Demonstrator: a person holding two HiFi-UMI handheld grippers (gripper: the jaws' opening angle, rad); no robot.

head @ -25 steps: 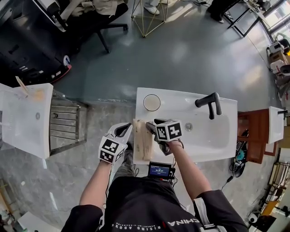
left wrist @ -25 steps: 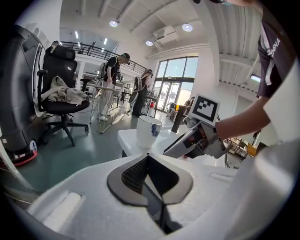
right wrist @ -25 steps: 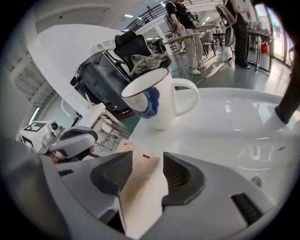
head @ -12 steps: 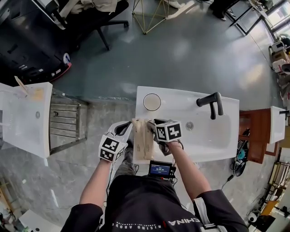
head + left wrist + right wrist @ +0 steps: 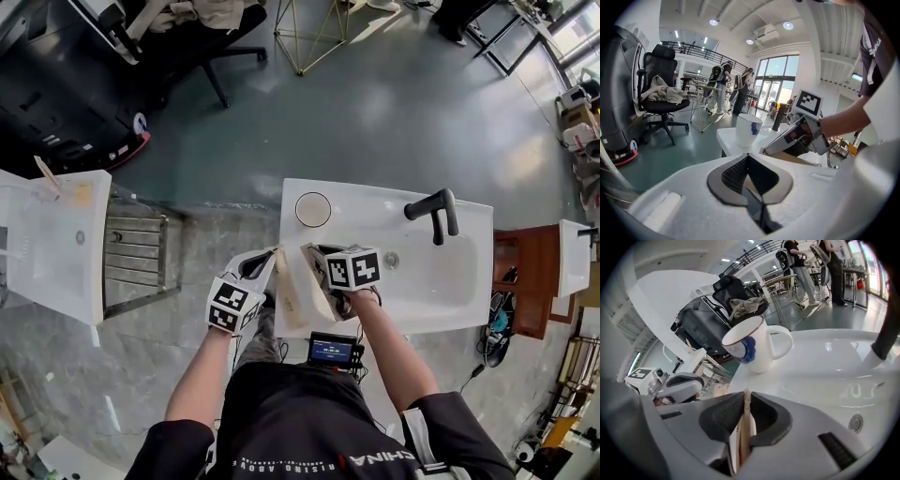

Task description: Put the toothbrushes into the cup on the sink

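Your right gripper (image 5: 744,401) has just been closing on the toothbrush pack (image 5: 286,300), held on your side of the cup (image 5: 313,210), while your left gripper (image 5: 748,161) clamps its other edge, seemingly to tear it open.

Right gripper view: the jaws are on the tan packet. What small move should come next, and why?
Probably a gentle pull of the right gripper away from the left gripper, to start opening the toothbrush packet. The right jaws have just been closing and now pinch the packet's thin edge. The left gripper seems to clamp its other side, and no brushes show in the cup.
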